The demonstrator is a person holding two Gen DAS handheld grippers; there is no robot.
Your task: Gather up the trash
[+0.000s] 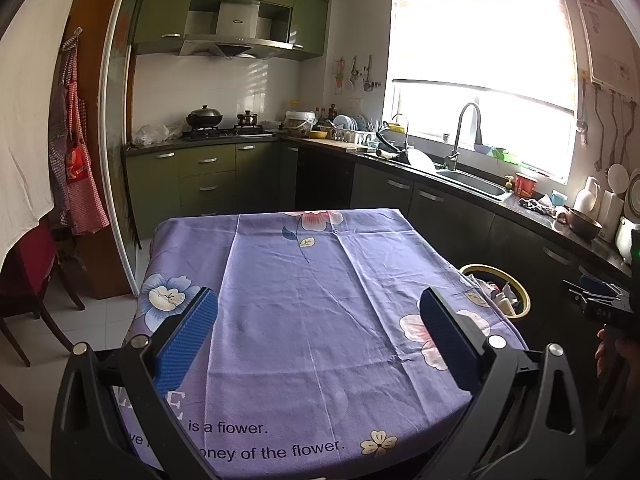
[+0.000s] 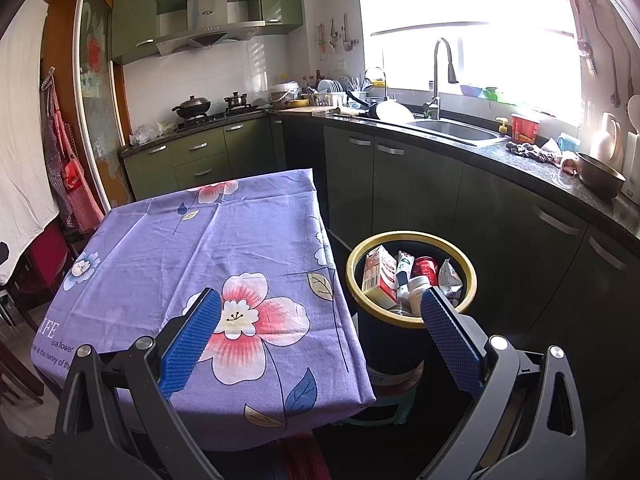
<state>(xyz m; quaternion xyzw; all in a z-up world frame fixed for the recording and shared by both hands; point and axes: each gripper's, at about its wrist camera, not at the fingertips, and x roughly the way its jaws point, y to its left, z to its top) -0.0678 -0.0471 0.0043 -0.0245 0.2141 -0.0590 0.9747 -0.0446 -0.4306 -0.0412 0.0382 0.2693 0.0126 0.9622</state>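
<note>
Where trash fills the bin (image 2: 412, 240), right gripper (image 2: 320, 312) hovers beside.

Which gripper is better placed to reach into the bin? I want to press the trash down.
Right. The right gripper, open and holding nothing, has the bin close ahead by its right finger. The left gripper, also open, faces the tablecloth, with the bin off to its right beyond the table edge.

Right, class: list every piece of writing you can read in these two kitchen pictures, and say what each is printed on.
"is a flower." on the purple tablecloth.
"oney of the flower." on the same cloth, its start hidden behind the left claw.
"IFE" on the cloth, right wrist view.
Carton print in the bin: too small to read.
Range hood badge: blurred.
</note>
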